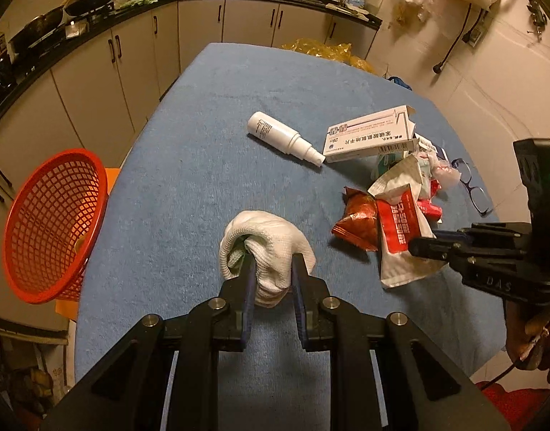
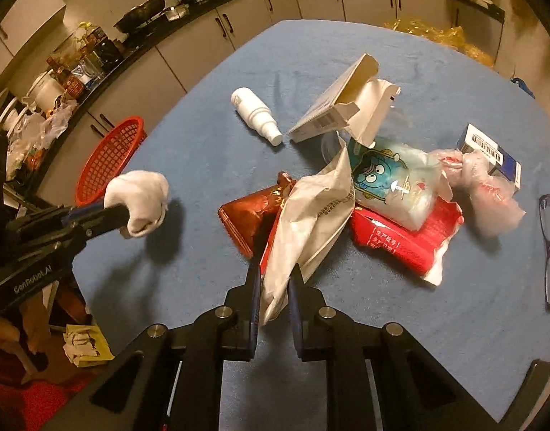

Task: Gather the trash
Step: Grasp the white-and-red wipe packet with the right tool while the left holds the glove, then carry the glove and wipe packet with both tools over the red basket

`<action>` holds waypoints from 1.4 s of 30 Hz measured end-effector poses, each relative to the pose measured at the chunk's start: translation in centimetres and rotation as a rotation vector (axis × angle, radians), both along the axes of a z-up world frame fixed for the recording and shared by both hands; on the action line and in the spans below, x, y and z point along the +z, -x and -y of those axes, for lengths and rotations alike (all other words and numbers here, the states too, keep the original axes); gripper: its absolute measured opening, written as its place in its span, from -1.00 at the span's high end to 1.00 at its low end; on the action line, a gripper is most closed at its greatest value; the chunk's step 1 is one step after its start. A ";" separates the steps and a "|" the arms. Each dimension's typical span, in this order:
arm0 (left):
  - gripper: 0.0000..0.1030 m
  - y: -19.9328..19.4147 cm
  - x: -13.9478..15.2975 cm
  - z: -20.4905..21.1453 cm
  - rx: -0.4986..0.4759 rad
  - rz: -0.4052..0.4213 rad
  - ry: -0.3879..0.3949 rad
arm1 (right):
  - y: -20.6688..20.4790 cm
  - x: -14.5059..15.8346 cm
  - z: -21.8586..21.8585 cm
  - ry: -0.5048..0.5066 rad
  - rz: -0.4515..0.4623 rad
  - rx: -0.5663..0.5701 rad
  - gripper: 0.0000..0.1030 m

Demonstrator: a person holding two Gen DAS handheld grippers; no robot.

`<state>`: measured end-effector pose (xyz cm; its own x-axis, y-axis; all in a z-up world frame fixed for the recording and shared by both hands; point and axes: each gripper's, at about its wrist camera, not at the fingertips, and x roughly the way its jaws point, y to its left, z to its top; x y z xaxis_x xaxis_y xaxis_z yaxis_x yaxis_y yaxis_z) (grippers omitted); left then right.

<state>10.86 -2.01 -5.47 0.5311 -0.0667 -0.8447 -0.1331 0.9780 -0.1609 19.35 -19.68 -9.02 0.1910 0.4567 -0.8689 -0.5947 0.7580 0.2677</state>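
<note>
My left gripper is shut on a crumpled white tissue wad and holds it above the blue-covered table; from the right wrist view the same wad hangs at the left in the left gripper. My right gripper is shut on the lower end of a white and red wrapper lying on the trash pile. The left wrist view shows the right gripper at that wrapper. A red mesh basket stands tilted off the table's left edge.
Loose on the cloth lie a white spray bottle, an open white carton, a dark red snack bag, a blue cartoon pouch, a red packet and eyeglasses. Kitchen cabinets run behind.
</note>
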 end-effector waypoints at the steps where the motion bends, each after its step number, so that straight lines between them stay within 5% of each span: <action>1: 0.65 0.1 0.0 0.0 -0.003 0.002 0.000 | -0.2 -0.1 0.1 0.007 -0.004 -0.011 0.66; 3: 0.65 0.1 0.0 0.1 -0.008 0.003 -0.003 | -0.5 0.0 0.4 -0.016 -0.020 -0.046 0.49; 5: 0.65 0.1 0.0 0.2 -0.011 0.003 -0.005 | -0.8 0.0 0.9 -0.041 -0.046 -0.082 -0.11; 6: 0.65 0.1 -0.1 0.1 -0.013 0.003 -0.004 | -0.8 0.1 1.0 -0.046 -0.039 -0.089 -0.13; 18: 0.65 0.1 0.1 -0.2 -0.024 0.014 0.001 | -1.7 -1.3 0.5 0.018 -0.037 -0.141 -0.13; 24: 0.65 0.5 0.4 0.0 -0.029 0.030 -0.014 | -1.3 -2.0 0.3 0.010 -0.046 -0.141 0.11; 42: 0.65 2.3 2.2 -1.4 0.057 0.111 -0.063 | 4.7 4.5 -1.6 -0.032 0.173 -0.035 0.11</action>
